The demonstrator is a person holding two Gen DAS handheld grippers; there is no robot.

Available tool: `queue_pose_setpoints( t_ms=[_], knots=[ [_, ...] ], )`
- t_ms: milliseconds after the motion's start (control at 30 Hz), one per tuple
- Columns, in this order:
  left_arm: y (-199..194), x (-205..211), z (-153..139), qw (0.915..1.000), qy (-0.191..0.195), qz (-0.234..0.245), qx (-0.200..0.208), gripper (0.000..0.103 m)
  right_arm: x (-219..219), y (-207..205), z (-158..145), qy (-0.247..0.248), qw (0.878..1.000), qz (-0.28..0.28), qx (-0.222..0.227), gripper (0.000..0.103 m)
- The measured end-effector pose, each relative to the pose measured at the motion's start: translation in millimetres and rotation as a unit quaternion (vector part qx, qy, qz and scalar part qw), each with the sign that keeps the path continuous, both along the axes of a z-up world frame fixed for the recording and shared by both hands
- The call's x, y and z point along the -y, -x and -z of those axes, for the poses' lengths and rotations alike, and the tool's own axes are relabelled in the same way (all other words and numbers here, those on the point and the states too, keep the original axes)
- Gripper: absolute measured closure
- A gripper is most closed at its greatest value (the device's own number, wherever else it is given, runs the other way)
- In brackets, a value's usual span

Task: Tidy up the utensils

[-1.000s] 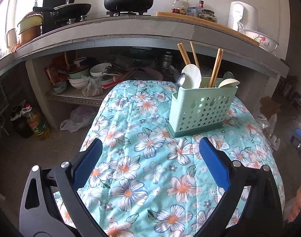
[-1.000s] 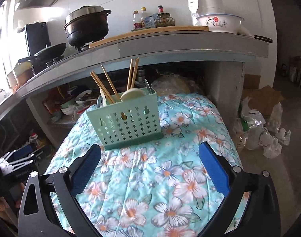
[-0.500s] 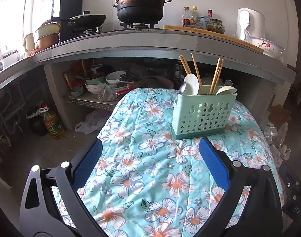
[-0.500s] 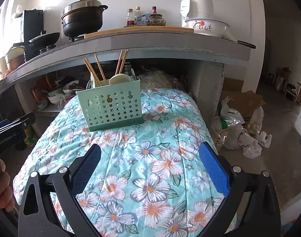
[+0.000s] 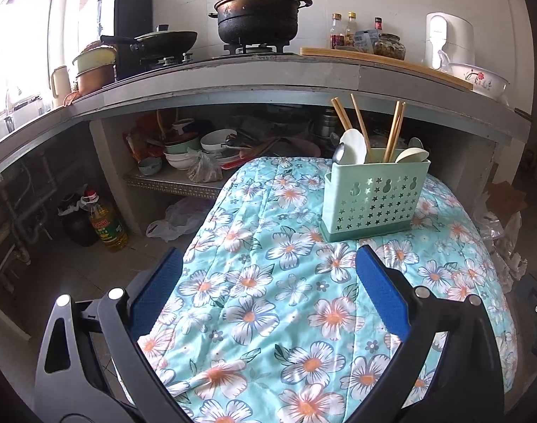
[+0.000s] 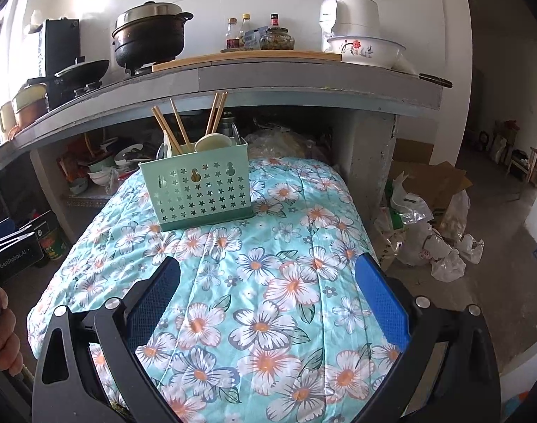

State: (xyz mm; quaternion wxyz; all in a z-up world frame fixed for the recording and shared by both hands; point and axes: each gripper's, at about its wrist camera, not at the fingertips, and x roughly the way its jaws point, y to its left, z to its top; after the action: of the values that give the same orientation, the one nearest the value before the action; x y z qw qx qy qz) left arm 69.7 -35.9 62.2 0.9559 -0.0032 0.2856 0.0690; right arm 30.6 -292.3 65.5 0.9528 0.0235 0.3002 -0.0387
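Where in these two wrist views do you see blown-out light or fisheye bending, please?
Left wrist view: the window at upper left is blown out white, and the counter edge bows into an arc. Right wrist view: glare only at the far left edge; the counter edge curves likewise.

Daylight enters from a window (image 5: 18, 46) at upper left, overexposed with glare. Under-counter areas sit in shadow. Fisheye distortion curves edges; corners vignette black. Focus sharp.

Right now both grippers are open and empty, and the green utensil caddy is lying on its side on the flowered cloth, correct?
Not quite. The green utensil caddy stands upright on the flowered cloth, as the right wrist view shows. Both the left gripper and right gripper are open and empty.
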Motion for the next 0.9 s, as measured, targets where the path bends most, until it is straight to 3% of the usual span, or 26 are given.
queue_pose_setpoints(
  t_ms=[400, 900],
  knots=[
    [-5, -12, 8, 0.9997, -0.005, -0.011, -0.020, 0.008, 1, -2, 1, -0.004, 1.000, -0.001, -0.007, 0.006],
    [-6, -21, 7, 0.9994, 0.001, -0.031, -0.017, 0.008, -1, -4, 2, -0.005, 1.000, -0.007, -0.011, 0.006]
  ],
)
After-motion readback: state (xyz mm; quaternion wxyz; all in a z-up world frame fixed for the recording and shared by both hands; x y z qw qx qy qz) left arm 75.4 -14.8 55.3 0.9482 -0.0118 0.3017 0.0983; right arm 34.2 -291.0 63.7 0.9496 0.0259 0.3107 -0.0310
